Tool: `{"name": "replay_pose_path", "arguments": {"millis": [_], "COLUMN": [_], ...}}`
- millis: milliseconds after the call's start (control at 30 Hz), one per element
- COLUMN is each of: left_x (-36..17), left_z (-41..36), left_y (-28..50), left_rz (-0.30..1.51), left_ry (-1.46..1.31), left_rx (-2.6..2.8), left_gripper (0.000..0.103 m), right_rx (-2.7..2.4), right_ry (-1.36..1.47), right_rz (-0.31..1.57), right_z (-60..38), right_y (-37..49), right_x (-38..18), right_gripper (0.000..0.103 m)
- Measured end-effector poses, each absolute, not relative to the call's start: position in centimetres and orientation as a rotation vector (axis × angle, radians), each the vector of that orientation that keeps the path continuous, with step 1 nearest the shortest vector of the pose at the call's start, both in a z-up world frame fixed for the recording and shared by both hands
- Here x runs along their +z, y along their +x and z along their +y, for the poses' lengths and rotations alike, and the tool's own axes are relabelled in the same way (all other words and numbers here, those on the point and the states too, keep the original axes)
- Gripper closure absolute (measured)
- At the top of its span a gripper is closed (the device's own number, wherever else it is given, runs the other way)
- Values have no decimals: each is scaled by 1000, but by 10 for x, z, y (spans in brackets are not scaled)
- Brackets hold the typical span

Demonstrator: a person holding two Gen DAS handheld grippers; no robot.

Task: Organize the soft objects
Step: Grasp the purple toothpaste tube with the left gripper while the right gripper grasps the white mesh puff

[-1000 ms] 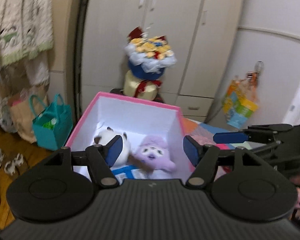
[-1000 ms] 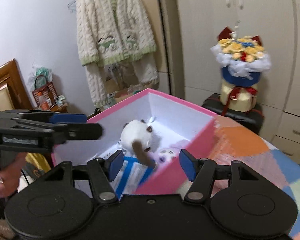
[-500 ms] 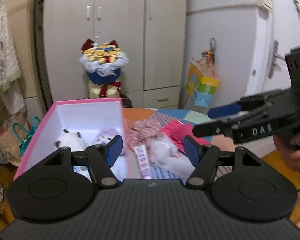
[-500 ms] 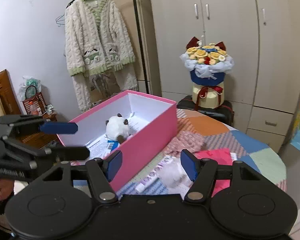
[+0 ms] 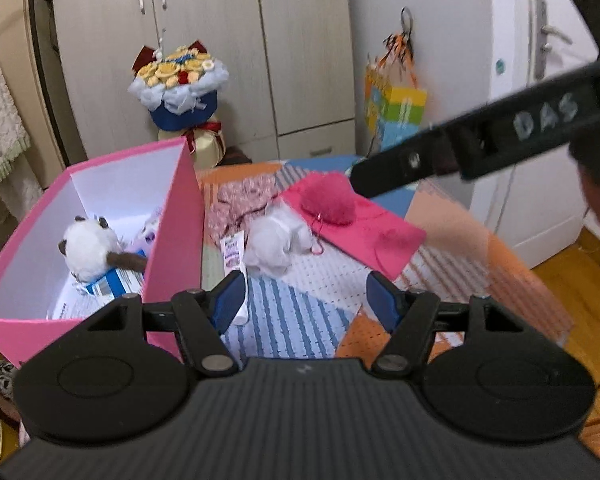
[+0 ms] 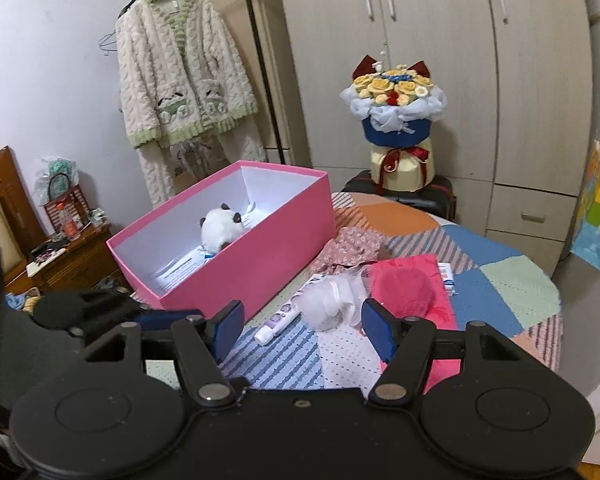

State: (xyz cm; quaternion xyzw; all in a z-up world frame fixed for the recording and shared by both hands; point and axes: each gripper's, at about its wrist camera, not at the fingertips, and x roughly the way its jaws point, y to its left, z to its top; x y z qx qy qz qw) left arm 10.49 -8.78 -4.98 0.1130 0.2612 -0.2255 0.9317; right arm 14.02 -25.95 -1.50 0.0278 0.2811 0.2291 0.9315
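A: Soft objects, where are they lying?

B: A white plush [image 6: 220,229] is sitting inside the pink box [image 6: 260,264]. A white fluffy toy [image 5: 276,244] and a pink fluffy pouf [image 5: 328,200] are lying on the patchwork cover [image 5: 292,320], just right of the box.

A: And the 2 grippers?

B: The left gripper [image 5: 304,304] is hovering with jaws spread, nothing between them. The right gripper [image 6: 303,330] is hovering likewise, jaws apart and empty.

A: Anything else?

B: A small tube [image 6: 278,320] is lying beside the white fluffy toy.

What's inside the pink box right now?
In the pink box: a white plush lying on a blue-and-white packet, a purple plush half hidden by the wall, papers. Anything beneath is covered.
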Motion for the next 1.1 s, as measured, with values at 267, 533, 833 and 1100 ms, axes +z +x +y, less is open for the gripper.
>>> {"name": "replay_pose_path", "arguments": {"millis": [267,533,833,1100], "left_x": [-85,-110,-113,-122], "left_z": [-113,-126,-129,-123], "left_y": [135,175,198,204], "left_rz": [500,492,560,610], "left_ry": [279,318,314,255], "left_rx": [-326,-200,-192,-217], "left_gripper": [39,42,41,41], "right_rx": [570,626,641,637], "right_ry": [44,-2,-62,-118], "right_rz": [596,647,688,722], "right_z": [-252,-240,-229,-224], "right_y": [183,248,290,300], "right_x": [-40,-70,-93,-104], "right_gripper": [33,33,32,21]}}
